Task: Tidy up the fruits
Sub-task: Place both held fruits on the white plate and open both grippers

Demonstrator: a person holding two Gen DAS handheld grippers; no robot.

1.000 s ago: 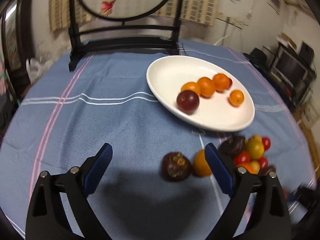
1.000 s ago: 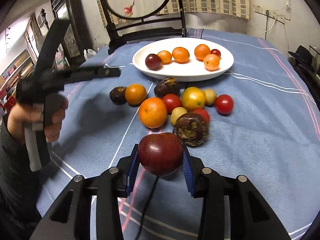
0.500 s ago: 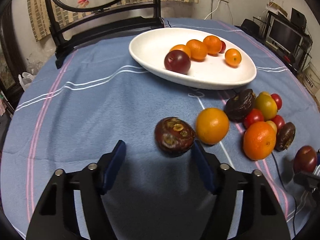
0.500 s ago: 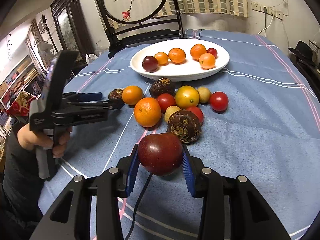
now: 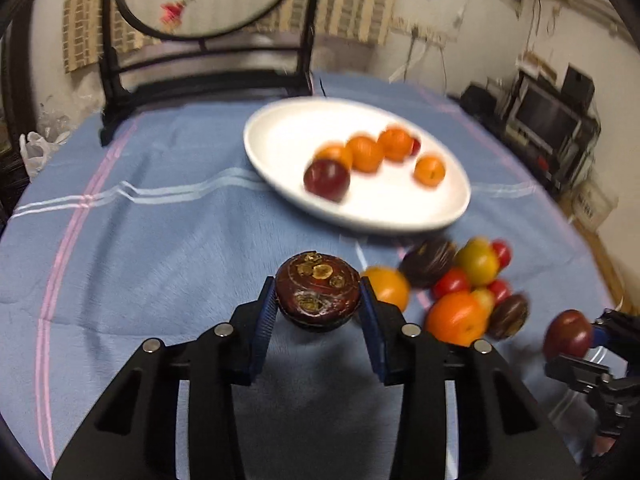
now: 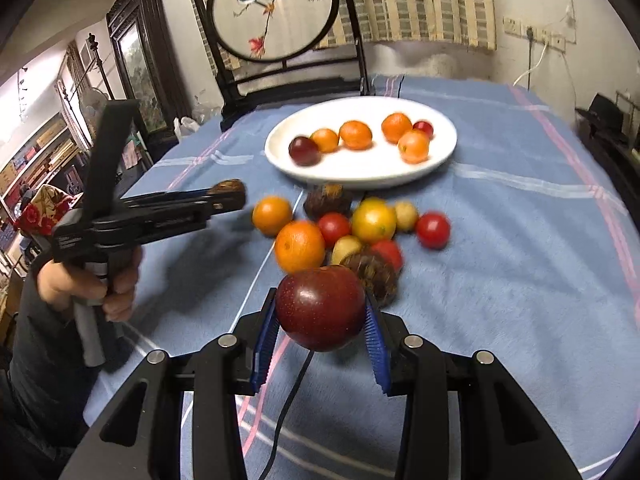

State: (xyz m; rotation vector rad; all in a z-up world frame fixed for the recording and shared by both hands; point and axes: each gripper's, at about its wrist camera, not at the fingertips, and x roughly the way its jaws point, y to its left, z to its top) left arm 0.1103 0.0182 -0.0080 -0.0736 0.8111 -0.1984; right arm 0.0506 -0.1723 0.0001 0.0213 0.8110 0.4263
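My left gripper (image 5: pixel 318 306) is shut on a dark brown mangosteen (image 5: pixel 318 290) and holds it above the blue cloth; it also shows in the right wrist view (image 6: pixel 228 196). My right gripper (image 6: pixel 320 320) is shut on a dark red plum (image 6: pixel 320 308), lifted over the cloth; the plum also shows at the right edge of the left wrist view (image 5: pixel 568 334). A white oval plate (image 6: pixel 360 170) at the back holds several small oranges, a plum (image 6: pixel 304 150) and a red tomato. A pile of oranges, tomatoes and mangosteens (image 6: pixel 352 232) lies in front of the plate.
A dark wooden chair (image 6: pixel 288 80) with a round embroidered panel stands behind the table. A black cable (image 6: pixel 288 400) runs on the cloth under my right gripper. A person's hand (image 6: pixel 92 288) holds the left gripper at the left.
My left gripper closed on the mangosteen and lifted it off the cloth. My right gripper still holds the plum and has risen slightly.
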